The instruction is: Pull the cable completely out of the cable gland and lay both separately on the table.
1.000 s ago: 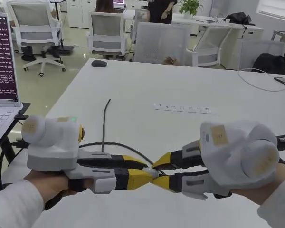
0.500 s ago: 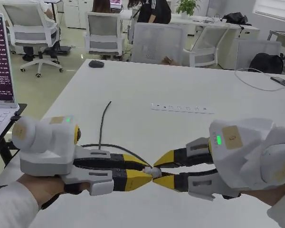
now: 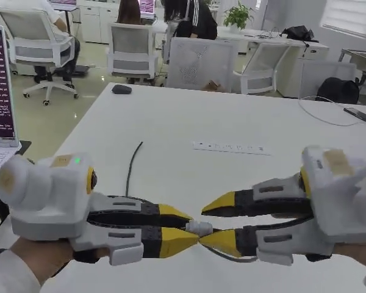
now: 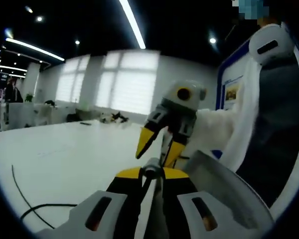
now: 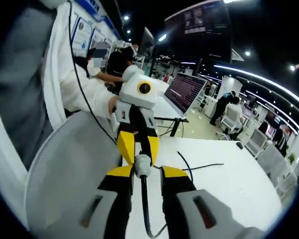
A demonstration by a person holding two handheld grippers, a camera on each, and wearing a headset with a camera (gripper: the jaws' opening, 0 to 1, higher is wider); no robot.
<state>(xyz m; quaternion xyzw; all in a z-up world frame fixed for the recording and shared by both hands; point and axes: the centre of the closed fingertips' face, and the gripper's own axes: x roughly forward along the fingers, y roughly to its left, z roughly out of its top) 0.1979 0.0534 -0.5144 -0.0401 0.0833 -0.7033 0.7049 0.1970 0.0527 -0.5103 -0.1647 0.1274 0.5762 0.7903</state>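
The small grey cable gland (image 3: 199,228) hangs above the white table (image 3: 232,116), with my left gripper (image 3: 192,227) shut on it from the left. My right gripper (image 3: 205,225) faces it from the right, its yellow jaws spread open above and below the gland. The black cable (image 3: 130,168) lies on the table behind the left gripper. In the right gripper view the cable (image 5: 143,199) runs back from the gland (image 5: 141,162) between the open jaws of my right gripper (image 5: 142,172). In the left gripper view the gland (image 4: 152,167) sits at the tips of the left gripper (image 4: 150,173).
A white power strip (image 3: 232,148) lies across the middle of the table. A dark mouse (image 3: 121,89) sits at the far left edge and a phone (image 3: 361,114) at the far right. An open laptop (image 3: 0,91) stands off the table's left side. Office chairs line the far edge.
My right gripper's jaws have spread apart at the gland, and that gripper has drawn a little to the right. The left gripper still holds the gland. The head camera has shifted.
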